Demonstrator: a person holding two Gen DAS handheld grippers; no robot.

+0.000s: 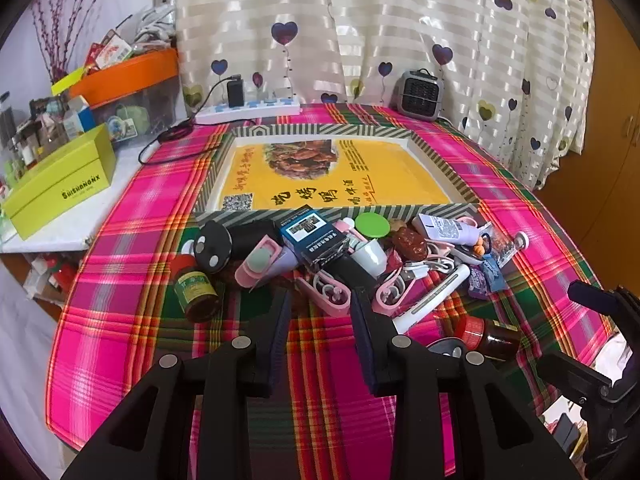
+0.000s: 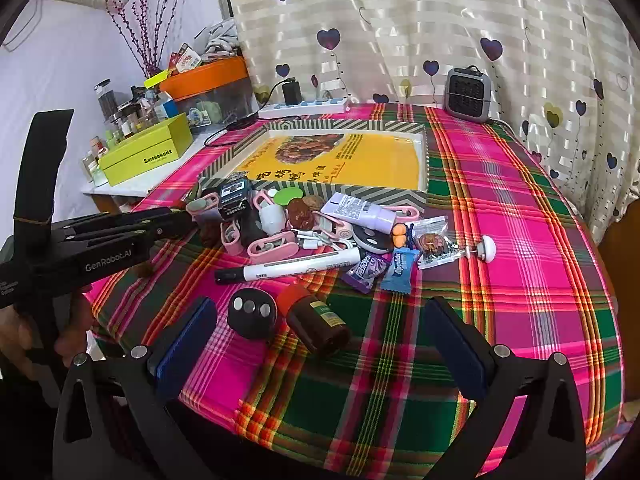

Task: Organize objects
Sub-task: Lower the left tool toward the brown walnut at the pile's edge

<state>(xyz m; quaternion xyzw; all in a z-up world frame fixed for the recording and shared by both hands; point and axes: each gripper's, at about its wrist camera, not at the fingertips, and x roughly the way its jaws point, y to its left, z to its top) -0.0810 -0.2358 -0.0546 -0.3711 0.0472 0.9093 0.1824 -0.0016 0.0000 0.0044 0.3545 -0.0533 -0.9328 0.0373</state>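
A jumble of small objects lies on the plaid tablecloth in front of a striped-rim tray (image 1: 320,131) lined with a yellow poster. My left gripper (image 1: 320,296) hovers at the near edge of the pile. Its jaws stand partly apart with bare cloth between them and a pink clip (image 1: 326,294) just past the tips. Beyond it are a dark blue box (image 1: 312,240) and a green-labelled jar (image 1: 196,292). My right gripper (image 2: 322,304) is wide open around a black disc (image 2: 252,314) and a red-capped brown bottle (image 2: 316,320), touching neither. A white marker (image 2: 296,266) lies beyond them.
A side table on the left carries a yellow-green box (image 1: 60,188), an orange-lidded bin (image 1: 132,80) and several small bottles. A power strip (image 1: 248,110) and a small grey heater (image 1: 420,92) stand at the table's back edge, against the heart-patterned curtain.
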